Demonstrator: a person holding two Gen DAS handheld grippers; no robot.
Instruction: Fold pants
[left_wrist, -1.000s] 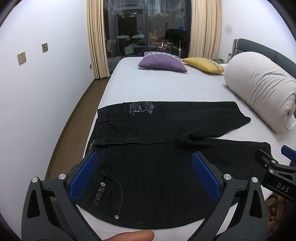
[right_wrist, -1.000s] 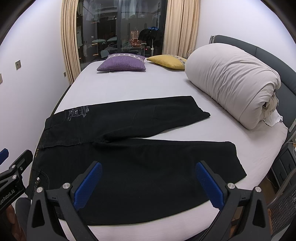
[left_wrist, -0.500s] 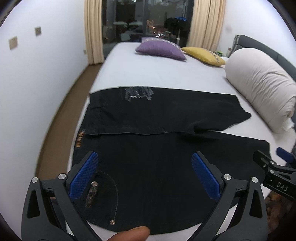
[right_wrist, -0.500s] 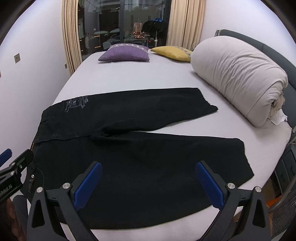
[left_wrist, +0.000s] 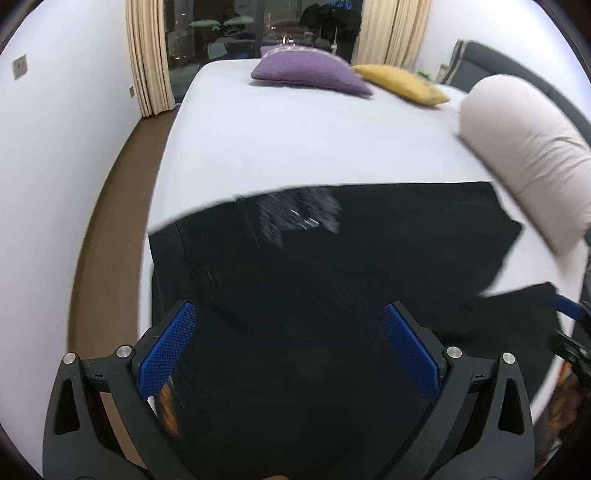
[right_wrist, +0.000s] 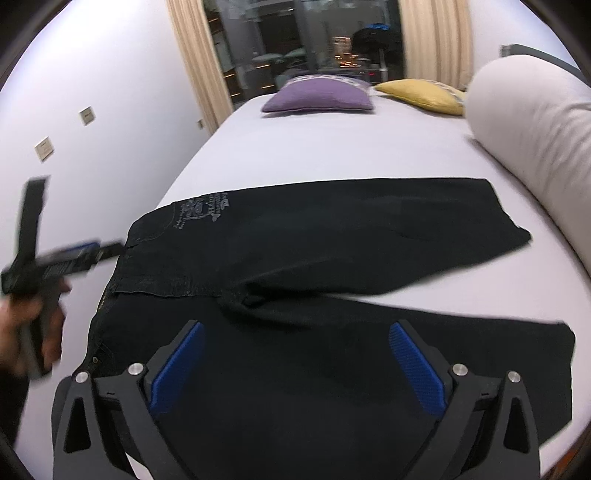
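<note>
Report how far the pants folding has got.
Done: the pants lie spread flat on the bed, legs apart, no fold made. In hand: nothing; the left hand-held gripper and the right hand-held gripper are open above the near leg. Left: every fold.

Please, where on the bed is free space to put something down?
Free: the white sheet between the black pants and the purple cushion. Crowded: the near edge, covered by pants under both open grippers, and the right side by the rolled cream duvet.
</note>
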